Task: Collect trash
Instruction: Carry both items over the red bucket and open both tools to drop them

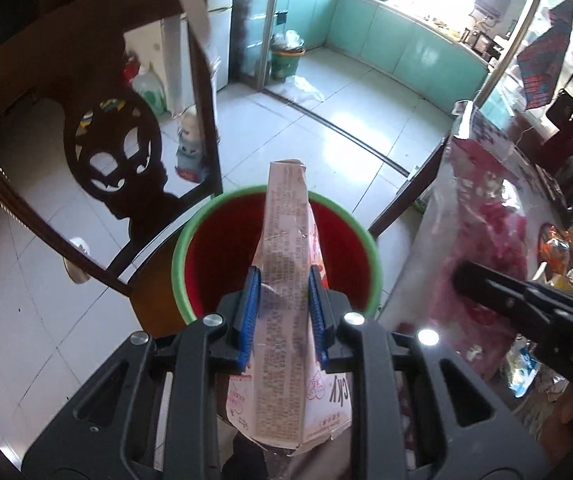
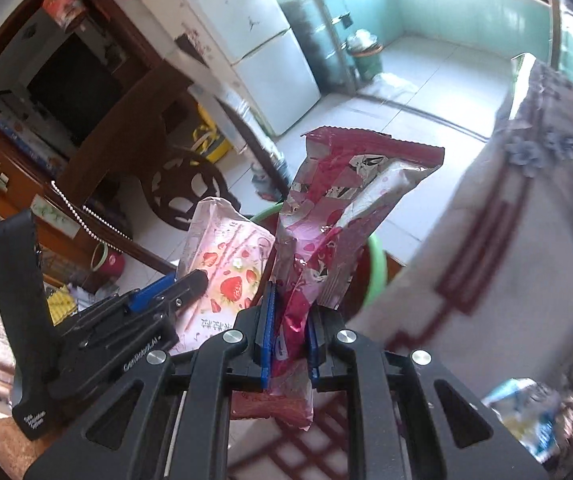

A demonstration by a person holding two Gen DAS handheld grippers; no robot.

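At the bottom centre of its view, the left gripper is clamped on a pink snack box over the red bin. The right gripper pinches a red wrapper; a chair stands upper left.

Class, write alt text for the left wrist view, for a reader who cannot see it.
The left gripper is shut on a pale pink snack box, holding it over a red bin with a green rim on a white tiled floor. A dark carved wooden chair stands to the left, and the right gripper enters at right with a red wrapper.
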